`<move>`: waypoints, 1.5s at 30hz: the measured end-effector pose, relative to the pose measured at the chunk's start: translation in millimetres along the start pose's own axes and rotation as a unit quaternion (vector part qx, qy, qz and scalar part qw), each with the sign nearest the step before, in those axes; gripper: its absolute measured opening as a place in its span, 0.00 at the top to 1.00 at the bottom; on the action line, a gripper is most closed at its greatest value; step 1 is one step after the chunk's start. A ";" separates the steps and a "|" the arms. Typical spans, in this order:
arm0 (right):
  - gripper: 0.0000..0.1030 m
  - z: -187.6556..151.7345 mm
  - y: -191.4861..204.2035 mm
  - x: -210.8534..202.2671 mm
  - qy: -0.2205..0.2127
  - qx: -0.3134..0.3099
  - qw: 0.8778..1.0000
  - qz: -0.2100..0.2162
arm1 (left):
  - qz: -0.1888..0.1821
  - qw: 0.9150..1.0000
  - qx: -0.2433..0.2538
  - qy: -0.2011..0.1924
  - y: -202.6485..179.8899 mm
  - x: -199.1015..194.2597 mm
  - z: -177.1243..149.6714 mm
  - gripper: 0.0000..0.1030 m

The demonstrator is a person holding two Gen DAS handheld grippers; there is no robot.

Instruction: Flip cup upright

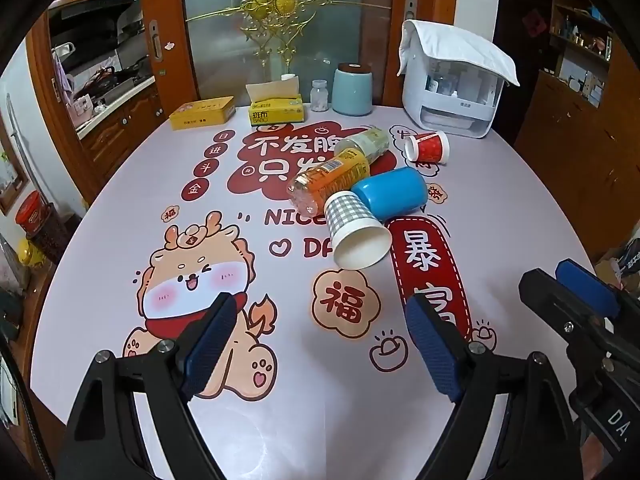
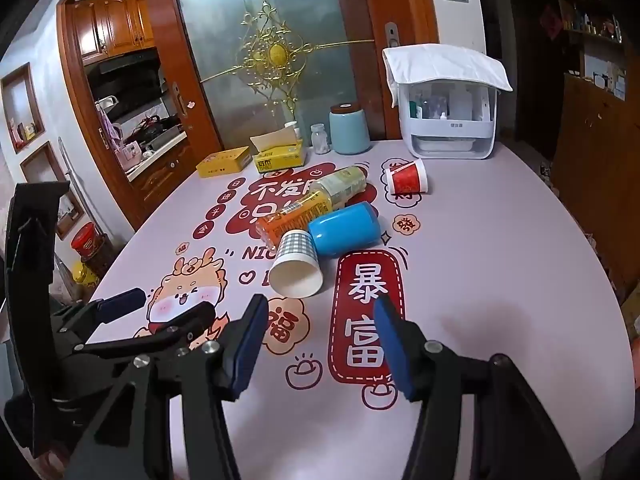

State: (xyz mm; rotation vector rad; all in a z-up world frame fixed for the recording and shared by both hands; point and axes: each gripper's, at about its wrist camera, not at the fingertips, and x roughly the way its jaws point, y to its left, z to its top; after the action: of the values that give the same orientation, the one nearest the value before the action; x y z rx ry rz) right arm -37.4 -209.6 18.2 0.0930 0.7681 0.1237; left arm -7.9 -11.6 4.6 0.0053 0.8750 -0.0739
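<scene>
Hovering above the near part of the table (image 1: 100, 240), the left gripper (image 1: 320, 344) has its jaws spread wide with nothing between the blue pads (image 1: 212, 340). The right gripper (image 2: 320, 344) is likewise wide apart and holds nothing, hanging over the printed tablecloth.

Each camera catches the other tool: the left wrist view shows the right gripper's blue-tipped fingers at its lower right edge, while the right wrist view shows the left gripper at lower left, along with recessed wall shelves beside the kitchen door that the left view leaves out. The left view takes in more of the cartoon dragon print.

Beyond the jaws, well apart from both, the checked paper cup (image 1: 354, 228) lies on its side near the table's middle, its white mouth turned toward the cameras and its grey-and-white gingham base pointing away. Its base touches a blue cup (image 1: 394, 196), also on its side, and sits just beside an orange bottle (image 1: 328, 180) lying flat. A second, paler bottle (image 1: 364, 142) lies behind that. Farther right a red paper cup (image 1: 428, 148) lies tipped over. Along the far edge stand a yellow tin (image 1: 202, 112), a tissue box (image 1: 276, 110), a small jar (image 1: 319, 96), a pale blue canister (image 1: 352, 90) and a white appliance (image 1: 452, 92) draped with a cloth.
</scene>
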 end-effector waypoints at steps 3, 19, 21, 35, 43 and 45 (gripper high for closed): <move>0.46 0.8 -0.8 1.9 0.003 0.002 1.000 0.002 | -0.005 1.000 -0.002 0.000 0.4 -1.5 -0.9 0.17; 0.46 -0.1 1.4 -5.6 -0.010 -0.004 1.000 0.006 | -0.005 1.000 0.001 -0.001 -3.9 -6.9 -0.2 0.17; 0.46 0.5 0.3 -6.8 -0.012 -0.001 1.000 0.007 | -0.008 1.000 -0.003 0.001 -3.4 -7.0 0.1 0.17; 0.46 2.9 -2.7 -4.4 -0.009 -0.004 1.000 0.001 | -0.006 1.000 0.005 0.005 -1.5 0.2 2.2 0.17; 0.46 2.5 -5.4 5.2 -0.003 0.002 1.000 0.002 | 0.003 1.000 0.020 0.007 -1.3 12.7 8.3 0.17; 0.46 2.4 -6.5 8.6 -0.001 0.003 1.000 0.001 | 0.006 1.000 0.027 0.008 -1.6 18.1 10.5 0.17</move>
State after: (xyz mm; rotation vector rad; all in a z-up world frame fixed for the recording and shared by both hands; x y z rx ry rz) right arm -29.1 -214.8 13.2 0.0990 0.7662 0.1229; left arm 11.6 -14.6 -2.5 0.0620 0.8883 -0.0874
